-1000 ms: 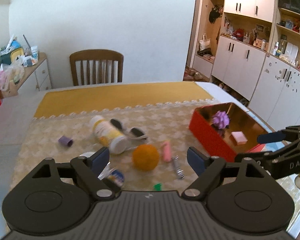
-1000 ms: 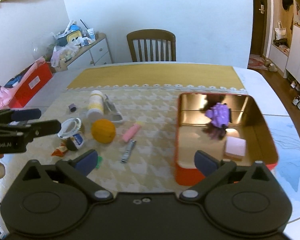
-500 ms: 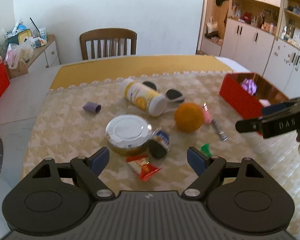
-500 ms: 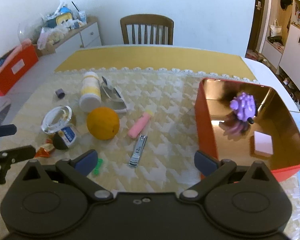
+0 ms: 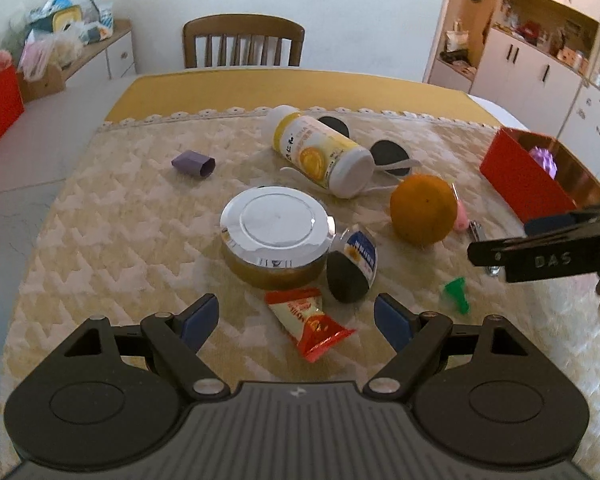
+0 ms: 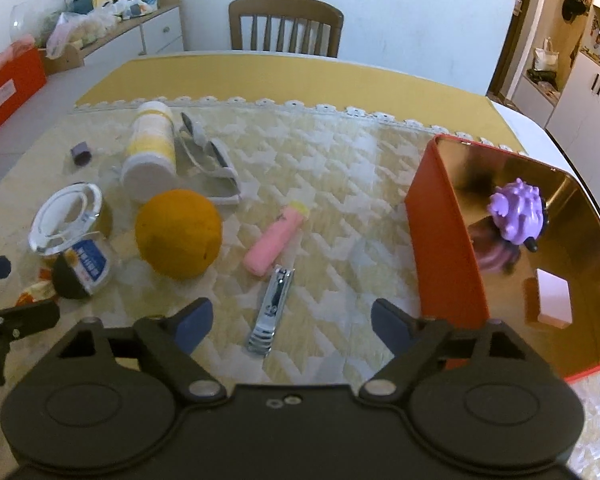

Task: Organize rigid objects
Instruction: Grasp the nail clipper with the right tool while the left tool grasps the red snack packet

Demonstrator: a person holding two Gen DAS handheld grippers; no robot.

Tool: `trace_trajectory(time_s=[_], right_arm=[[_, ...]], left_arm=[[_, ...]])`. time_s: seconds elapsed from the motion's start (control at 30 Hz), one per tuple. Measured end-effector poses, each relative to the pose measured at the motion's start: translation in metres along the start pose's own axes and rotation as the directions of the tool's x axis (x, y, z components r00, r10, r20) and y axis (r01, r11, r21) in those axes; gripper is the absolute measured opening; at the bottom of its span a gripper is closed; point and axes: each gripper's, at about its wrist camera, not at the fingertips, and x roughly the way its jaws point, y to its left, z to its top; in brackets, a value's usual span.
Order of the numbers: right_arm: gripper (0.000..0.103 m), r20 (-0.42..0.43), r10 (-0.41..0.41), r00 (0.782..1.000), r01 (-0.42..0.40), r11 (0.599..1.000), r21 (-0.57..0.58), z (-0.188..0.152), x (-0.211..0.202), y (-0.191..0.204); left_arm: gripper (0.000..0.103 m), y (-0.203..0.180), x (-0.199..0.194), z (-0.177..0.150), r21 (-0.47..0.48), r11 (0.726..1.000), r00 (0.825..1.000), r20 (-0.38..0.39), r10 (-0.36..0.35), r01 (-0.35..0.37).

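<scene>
clutter on the worktop (image 6: 340, 184), which we see from both wrist cameras under a pale patterned cloth. our left claw (image 5: 296, 318) hangs with its jaws set wide and holds nothing; a red-and-yellow sachet (image 5: 310, 322) lies on the cloth between its blue fingers (image 5: 198, 318), untouched. just beyond the sachet stand a round tin with a shiny lid (image 5: 276, 232) and, touching its right side, a small tipped-over jar (image 5: 352, 264). farther back a white and yellow bottle (image 5: 324, 152) lies on its side across a pair of sunglasses (image 5: 388, 156); a purple cap (image 5: 194, 163) sits well apart to the left, a green clip (image 5: 456, 290) to the right. our right claw (image 6: 290, 322) has just been narrowing its jaws, yet they are still well apart and grip nothing; a nail clipper (image 6: 272, 308) lies on the cloth between them, clear of both pads as far as the fisheye view lets us judge. beside the clipper's far end lies a pink tube (image 6: 276, 240), and left of it an orange (image 6: 178, 234). the red box (image 6: 440, 240) stands at the right of the worktop, open, with a purple spiky toy (image 6: 516, 212) and a pink block (image 6: 554, 298) inside. a wooden chair (image 6: 286, 26) stands at the far edge.
</scene>
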Motion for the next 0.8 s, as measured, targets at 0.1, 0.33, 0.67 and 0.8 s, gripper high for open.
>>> trace_trajectory(time_s=[0.1, 0.33, 0.67, 0.8], right_arm=[[0.074, -0.012, -0.009, 1.000, 0.009, 1.000, 0.014, 0.0029, 0.0068, -0.0019], [0.054, -0.015, 0.010, 1.000, -0.009, 1.000, 0.012, 0.0059, 0.0119, 0.0004], [0.026, -0.001, 0.022, 1.000, -0.022, 0.998, 0.051, 0.0053, 0.0098, -0.0035], [0.011, 0.001, 0.023, 1.000, -0.023, 0.999, 0.038, 0.0037, 0.0079, -0.0030]], left_arm=[[0.085, -0.0004, 0.0025, 0.0018, -0.021, 1.000, 1.000, -0.001, 0.002, -0.002], [0.074, -0.0018, 0.0084, -0.0015, -0.028, 0.999, 0.999, -0.030, 0.031, -0.032], [0.039, 0.0017, 0.0032, -0.0014, -0.031, 0.998, 0.998, -0.027, 0.058, -0.058], [0.028, 0.0020, 0.0016, -0.0018, -0.027, 0.998, 0.998, -0.029, 0.055, -0.056]])
